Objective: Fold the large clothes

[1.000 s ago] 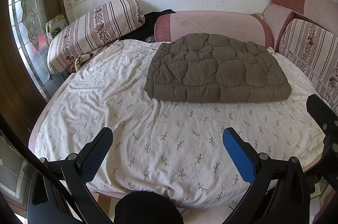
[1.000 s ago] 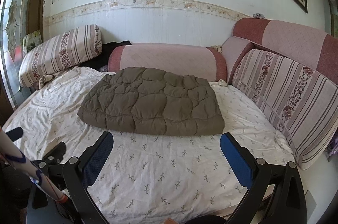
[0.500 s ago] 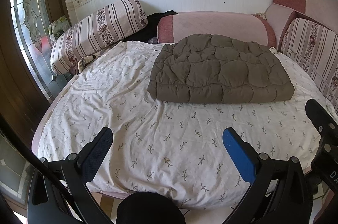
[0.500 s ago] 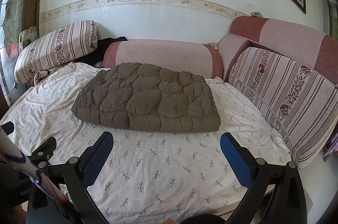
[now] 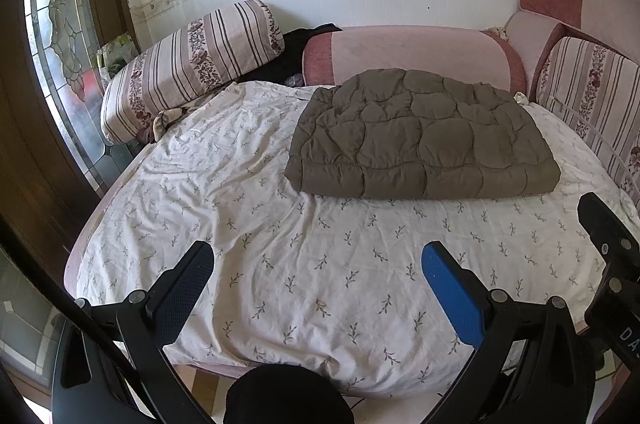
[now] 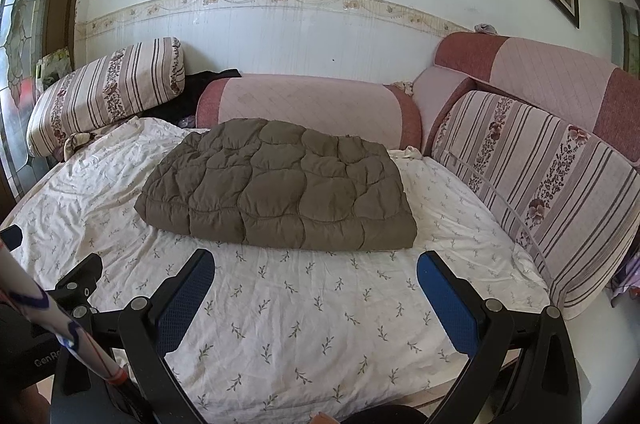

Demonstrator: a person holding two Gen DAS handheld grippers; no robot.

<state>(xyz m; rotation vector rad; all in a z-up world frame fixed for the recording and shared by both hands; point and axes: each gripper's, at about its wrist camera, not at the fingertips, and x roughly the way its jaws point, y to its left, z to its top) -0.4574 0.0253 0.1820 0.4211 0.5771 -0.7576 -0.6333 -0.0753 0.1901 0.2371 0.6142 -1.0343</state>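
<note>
Lying folded flat, the quilted coat [image 6: 276, 184] runs left-right; both grippers' jaws gape wide, holding nothing

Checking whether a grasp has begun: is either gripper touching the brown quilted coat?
Apart. In each wrist view the open left gripper and right gripper show bare sheet between their tips and the coat.

I'm seeing the quilt [image 5: 420, 140] lying folded on the bed [image 5: 280, 264], toward its back right. Behind it a bolster [image 5: 412, 52] is sitting against the wall; a pillow [image 5: 192, 64] is lying to its left, cushions [image 6: 540, 184] standing along the right.
</note>
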